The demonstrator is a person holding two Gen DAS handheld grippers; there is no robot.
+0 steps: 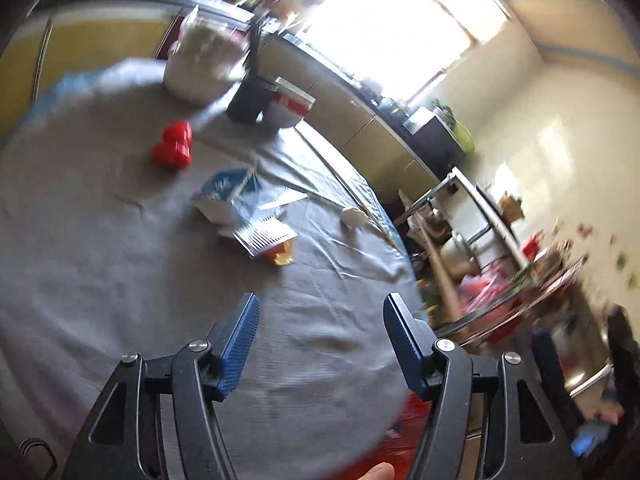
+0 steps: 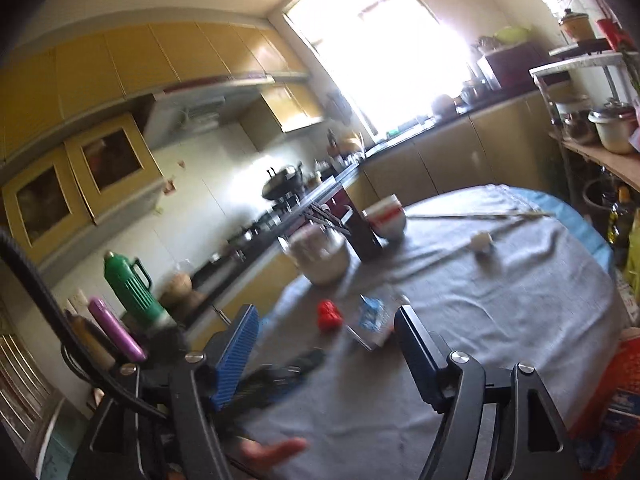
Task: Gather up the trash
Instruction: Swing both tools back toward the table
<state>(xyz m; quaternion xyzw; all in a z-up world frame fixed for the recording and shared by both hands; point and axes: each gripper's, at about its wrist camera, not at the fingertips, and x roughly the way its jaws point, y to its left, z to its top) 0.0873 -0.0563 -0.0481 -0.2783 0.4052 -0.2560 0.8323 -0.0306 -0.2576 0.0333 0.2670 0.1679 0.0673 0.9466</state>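
A round table under a grey cloth [image 1: 100,280] carries the trash. In the left wrist view a blue-and-white carton [image 1: 224,196], a white barcode wrapper [image 1: 266,238], an orange scrap [image 1: 283,256], a white crumpled ball [image 1: 354,216] and a red lump [image 1: 173,146] lie ahead of my left gripper [image 1: 320,320], which is open and empty above the cloth. My right gripper [image 2: 326,326] is open and empty over the table's near edge; the red lump [image 2: 329,315], the carton [image 2: 372,320] and the white ball [image 2: 481,242] lie beyond it. The left gripper shows blurred [image 2: 276,376] below it.
At the table's far side stand a white pot [image 2: 320,256], a dark box [image 2: 362,232] and a red-and-white bowl [image 2: 386,216]. Chopsticks [image 2: 480,215] lie on the cloth. A counter with stove [image 2: 280,208], a green thermos [image 2: 128,288] and a cluttered shelf [image 2: 600,152] surround the table.
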